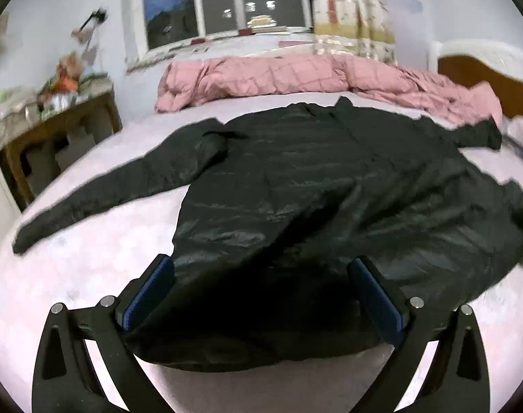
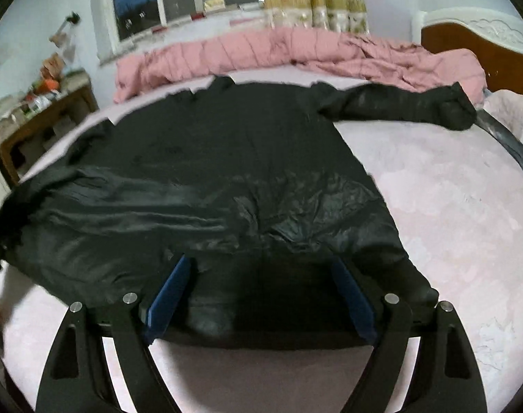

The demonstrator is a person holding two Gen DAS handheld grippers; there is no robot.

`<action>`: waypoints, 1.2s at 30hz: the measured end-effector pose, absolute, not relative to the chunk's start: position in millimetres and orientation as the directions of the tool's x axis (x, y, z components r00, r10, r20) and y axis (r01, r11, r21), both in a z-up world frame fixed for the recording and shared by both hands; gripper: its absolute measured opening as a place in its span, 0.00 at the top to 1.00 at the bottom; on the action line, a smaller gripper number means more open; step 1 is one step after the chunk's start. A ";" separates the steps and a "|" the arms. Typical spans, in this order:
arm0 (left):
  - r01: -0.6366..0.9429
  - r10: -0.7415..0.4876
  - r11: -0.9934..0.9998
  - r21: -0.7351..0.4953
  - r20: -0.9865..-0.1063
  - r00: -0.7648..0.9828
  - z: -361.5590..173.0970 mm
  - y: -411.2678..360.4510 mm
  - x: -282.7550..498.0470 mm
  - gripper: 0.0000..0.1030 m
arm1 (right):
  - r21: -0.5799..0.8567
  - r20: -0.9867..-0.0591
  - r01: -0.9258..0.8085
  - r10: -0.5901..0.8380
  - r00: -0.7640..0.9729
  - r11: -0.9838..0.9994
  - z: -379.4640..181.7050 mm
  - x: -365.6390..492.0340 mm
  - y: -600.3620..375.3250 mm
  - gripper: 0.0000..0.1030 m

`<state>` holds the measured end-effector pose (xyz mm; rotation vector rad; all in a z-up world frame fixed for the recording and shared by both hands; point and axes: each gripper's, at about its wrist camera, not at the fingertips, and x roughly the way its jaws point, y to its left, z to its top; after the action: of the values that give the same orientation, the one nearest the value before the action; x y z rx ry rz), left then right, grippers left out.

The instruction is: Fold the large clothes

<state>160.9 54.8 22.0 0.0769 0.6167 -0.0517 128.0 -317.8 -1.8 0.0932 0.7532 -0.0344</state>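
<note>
While both grippers — left gripper [image 1: 261, 275], right gripper [image 2: 261, 275] — gape, shadow hides the jacket [image 1: 313, 179] hem.

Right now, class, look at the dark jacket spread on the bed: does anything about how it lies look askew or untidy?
Yes. The jacket lies spread on the bed, but its lower half is rumpled rather than flat. One sleeve ends bunched by the pink quilt; the other sleeve lies straight.
</note>
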 end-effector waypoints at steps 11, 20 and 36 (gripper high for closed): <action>0.062 -0.016 0.990 0.123 -0.348 0.937 41.0 40.3 128.4 0.01 | -0.111 -0.692 0.078 -0.133 0.709 0.991 21.4 145.4 -298.6 0.17; 0.061 -0.017 0.986 0.153 -0.274 0.962 48.1 36.9 116.5 0.00 | -0.242 -0.633 -0.011 -0.149 0.760 0.970 28.0 154.8 -263.5 0.17; 0.097 -0.068 0.991 0.094 -0.270 0.961 54.4 53.7 112.5 0.00 | -0.152 -0.590 0.021 -0.108 0.800 0.988 64.2 136.5 -263.3 0.17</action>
<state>112.5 53.7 54.4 0.1071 0.2694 -0.0836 136.5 -263.3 64.2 -0.1407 0.6405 -0.0691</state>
